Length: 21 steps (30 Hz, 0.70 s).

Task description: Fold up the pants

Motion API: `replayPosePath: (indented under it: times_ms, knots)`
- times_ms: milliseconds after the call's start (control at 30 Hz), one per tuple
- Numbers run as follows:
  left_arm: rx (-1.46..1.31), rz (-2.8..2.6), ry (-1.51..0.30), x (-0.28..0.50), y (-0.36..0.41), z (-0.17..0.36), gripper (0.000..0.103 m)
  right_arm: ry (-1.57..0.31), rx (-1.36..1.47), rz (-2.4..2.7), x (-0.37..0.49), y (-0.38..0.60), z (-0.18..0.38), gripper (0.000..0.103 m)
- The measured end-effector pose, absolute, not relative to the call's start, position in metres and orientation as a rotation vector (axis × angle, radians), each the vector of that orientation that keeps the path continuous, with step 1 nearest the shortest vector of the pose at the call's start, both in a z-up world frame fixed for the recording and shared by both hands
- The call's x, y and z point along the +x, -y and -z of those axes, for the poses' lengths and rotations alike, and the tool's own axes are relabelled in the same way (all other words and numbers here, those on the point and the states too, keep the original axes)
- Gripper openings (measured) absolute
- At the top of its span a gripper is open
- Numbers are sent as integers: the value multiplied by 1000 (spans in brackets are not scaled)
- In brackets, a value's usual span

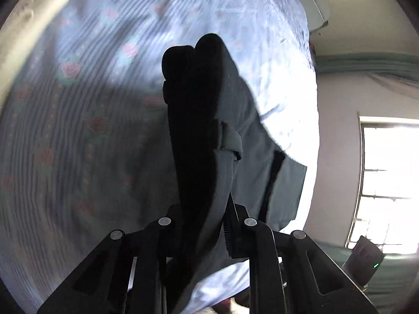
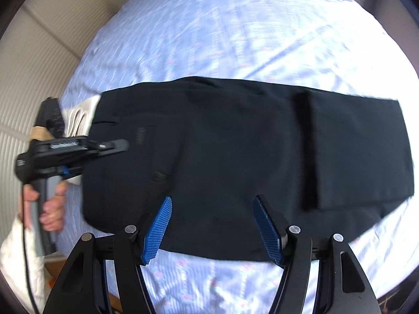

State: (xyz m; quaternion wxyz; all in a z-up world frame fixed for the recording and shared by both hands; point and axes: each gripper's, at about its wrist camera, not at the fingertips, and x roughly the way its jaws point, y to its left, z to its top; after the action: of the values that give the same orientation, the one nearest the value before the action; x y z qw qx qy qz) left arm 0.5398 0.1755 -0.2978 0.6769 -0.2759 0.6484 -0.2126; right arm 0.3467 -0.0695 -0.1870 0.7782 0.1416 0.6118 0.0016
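Note:
Dark navy pants [image 2: 235,162] lie across the bed, folded lengthwise, with one leg end doubled over at the right [image 2: 358,151]. My left gripper [image 2: 115,147] reaches in from the left at the waistband end and is shut on the pants. In the left wrist view the gripper [image 1: 195,52] is shut, with the pants' waistband [image 1: 235,141] draped over its right finger and hanging down. My right gripper [image 2: 212,206] is open and empty, its blue pads [image 2: 157,233] hovering over the near edge of the pants.
The bed [image 2: 235,39] has a light blue striped sheet with pink roses. A ribbed white wall panel [image 2: 31,83] stands at the left. A window [image 1: 390,183] and a pale wall are at the right in the left wrist view.

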Motion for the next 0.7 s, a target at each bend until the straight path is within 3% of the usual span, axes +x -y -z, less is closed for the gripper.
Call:
replayPosePath:
  times_ms: [133, 333, 533, 700]
  knots:
    - [-559, 477, -1375, 531, -120, 240, 21, -1262, 390, 41, 317, 115, 166, 66]
    - [-381, 338, -1396, 526, -28, 176, 20, -1153, 444, 46, 280, 179, 127, 66]
    - [-296, 276, -1401, 518, 48, 142, 20, -1061, 483, 71, 254, 250, 87, 66]
    - [-200, 232, -1428, 517, 122, 158, 21, -1019, 479, 110, 239, 313, 66, 66]
